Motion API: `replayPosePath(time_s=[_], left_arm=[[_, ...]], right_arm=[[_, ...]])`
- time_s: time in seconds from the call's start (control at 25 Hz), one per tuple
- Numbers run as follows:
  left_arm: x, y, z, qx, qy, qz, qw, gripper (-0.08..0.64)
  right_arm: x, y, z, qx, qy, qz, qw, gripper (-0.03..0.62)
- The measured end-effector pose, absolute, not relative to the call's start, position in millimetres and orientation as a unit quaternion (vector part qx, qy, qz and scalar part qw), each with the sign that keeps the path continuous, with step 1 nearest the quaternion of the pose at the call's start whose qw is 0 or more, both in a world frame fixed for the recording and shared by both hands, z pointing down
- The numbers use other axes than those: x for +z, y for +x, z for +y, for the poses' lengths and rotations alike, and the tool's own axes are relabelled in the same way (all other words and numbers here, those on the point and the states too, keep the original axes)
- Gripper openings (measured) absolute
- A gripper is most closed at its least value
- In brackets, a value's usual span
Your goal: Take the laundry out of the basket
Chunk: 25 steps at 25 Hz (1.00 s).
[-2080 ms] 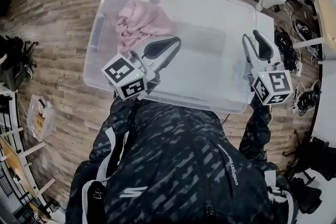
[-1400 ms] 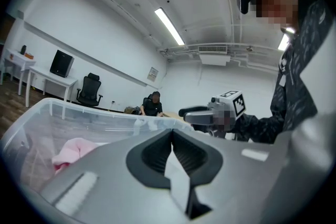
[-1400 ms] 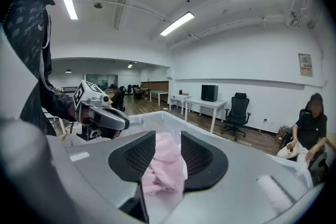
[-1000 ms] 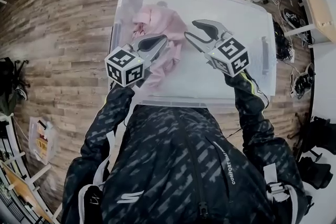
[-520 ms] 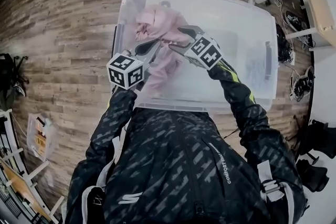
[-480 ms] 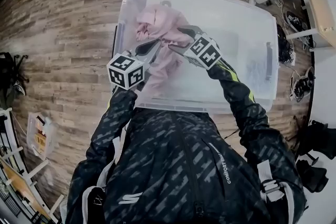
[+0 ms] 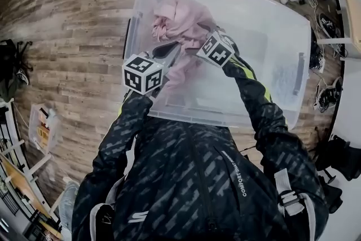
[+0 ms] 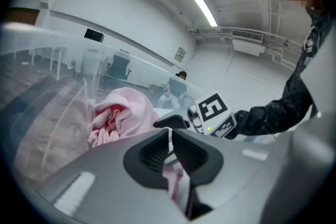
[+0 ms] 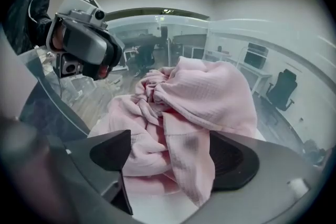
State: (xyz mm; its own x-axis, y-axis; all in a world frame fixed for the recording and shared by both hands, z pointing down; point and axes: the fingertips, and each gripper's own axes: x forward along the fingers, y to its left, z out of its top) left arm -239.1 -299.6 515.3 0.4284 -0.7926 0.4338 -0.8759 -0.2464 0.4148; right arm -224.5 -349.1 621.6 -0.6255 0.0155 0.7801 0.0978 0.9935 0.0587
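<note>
While the left hand-held gripper (image 8: 170, 139) is clenching a fold of the crumpled pink waffle-knit garment (image 9: 199, 92) inside the clear plastic basket (image 7: 265, 42), the right hand-held gripper (image 9: 168, 157) is dropping in, its jaws just opening wide astride the heap, likely readying a second grip.

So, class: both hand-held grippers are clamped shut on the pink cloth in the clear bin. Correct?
Not quite: only the left hand-held gripper is shut on the pink cloth. The right gripper view shows the right hand-held gripper open, jaws just having opened, cloth between them.
</note>
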Motion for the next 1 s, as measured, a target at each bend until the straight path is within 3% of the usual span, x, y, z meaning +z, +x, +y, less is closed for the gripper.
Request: replayPosePath(time_s=[0.16,0.52,0.68,1.0], left_arm=[[528,-246,-306,0.082,0.769,-0.549,0.318,0.06],[552,-268,-330,0.14,0.711,-0.622,0.297,0.375],[572,-271,-339,0.165,0.698,-0.63,0.299,0.426],[636,-273,-350,0.211,0.665,-0.625,0.349,0.437]], right_arm=[[642,-232,-345,-0.053,-0.054,-0.898,0.433,0.489],[665,-239,-345,-0.058,-0.068,-0.895,0.438,0.514],[673,-239,-347,-0.047,-0.07,-0.897,0.433,0.522],[691,-240,-343,-0.056,-0.089,-0.888,0.448,0.525]])
